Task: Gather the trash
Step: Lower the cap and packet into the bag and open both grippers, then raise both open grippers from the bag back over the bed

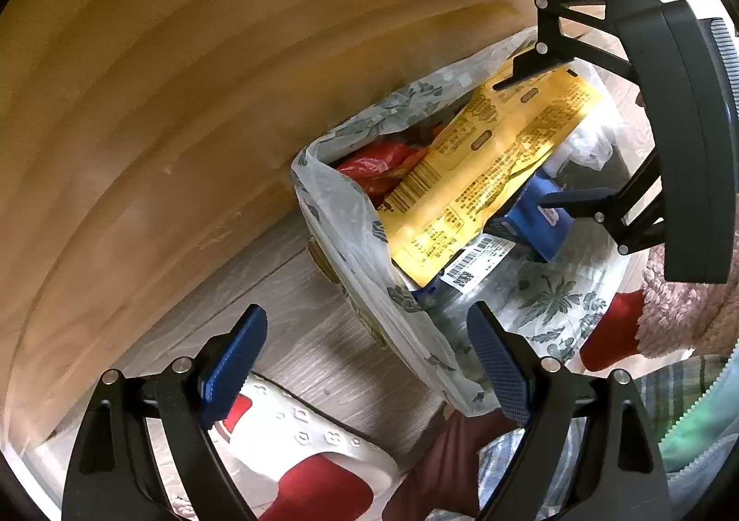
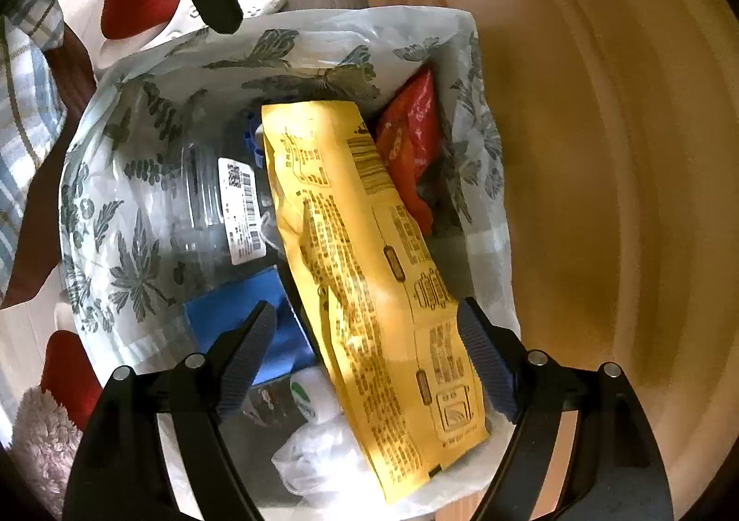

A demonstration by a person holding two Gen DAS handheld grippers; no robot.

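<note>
A curved wooden wall [image 2: 600,151] rises beside the leaf-printed plastic trash bag [image 2: 120,253], which stands open on the grey floor [image 1: 295,336]. Close by the bag are a white slipper [image 1: 314,438] over a red sock [image 1: 323,488], a plaid cloth [image 2: 23,114] and a fluffy pink sleeve [image 1: 683,318].

Inside the bag, a long yellow snack packet [image 2: 369,271] lies on top, leaning over a clear plastic bottle [image 2: 208,197] with a barcode label, a blue carton [image 2: 240,308], a red wrapper [image 2: 411,142] and crumpled white plastic [image 2: 318,451].

The right tongs [image 2: 369,354] hang released over the bag's mouth, the yellow packet lying between the pads but unpressed. The left tongs [image 1: 365,364] gape too, straddling the bag's rim [image 1: 369,290] without pinching it.
</note>
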